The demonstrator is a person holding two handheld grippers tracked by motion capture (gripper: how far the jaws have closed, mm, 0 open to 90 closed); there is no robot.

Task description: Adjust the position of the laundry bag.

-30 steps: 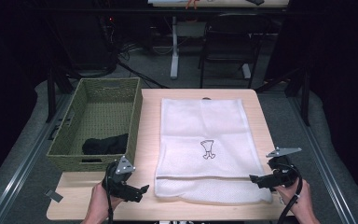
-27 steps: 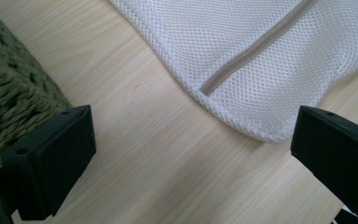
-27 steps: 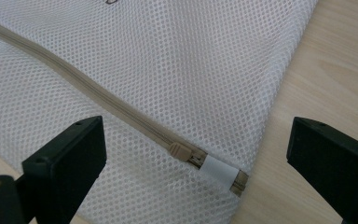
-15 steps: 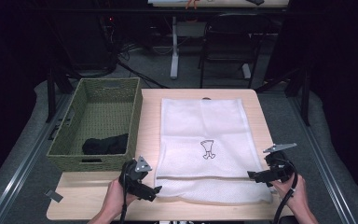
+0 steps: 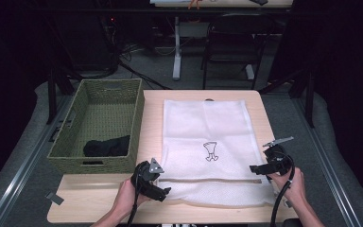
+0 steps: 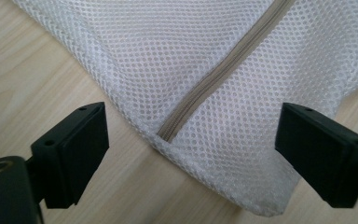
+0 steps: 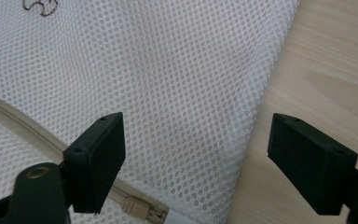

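A white mesh laundry bag [image 5: 208, 142] lies flat on the wooden table [image 5: 99, 208], with a beige zipper [image 5: 208, 180] across its near end. My left gripper [image 5: 164, 186] is at the bag's near left edge. In the left gripper view the zipper's end [image 6: 168, 133] and the bag's corner [image 6: 242, 186] lie between its jaws. My left gripper [image 6: 191, 158] is open and has just been closing. My right gripper [image 5: 255, 169] is at the bag's right edge, open and also just closing. In the right gripper view the mesh edge [image 7: 242, 154] sits between the jaws, with the zipper pull [image 7: 135, 207] near the left one.
A green woven basket [image 5: 66, 156] stands left of the bag with a black cloth [image 5: 106, 145] in its near end. Bare table runs between basket and bag. Chairs and table legs stand on the floor beyond the far edge.
My left gripper has moved right, from the table's front left up to the bag's near left edge. My right gripper has shifted slightly inward and down onto the bag's right edge.
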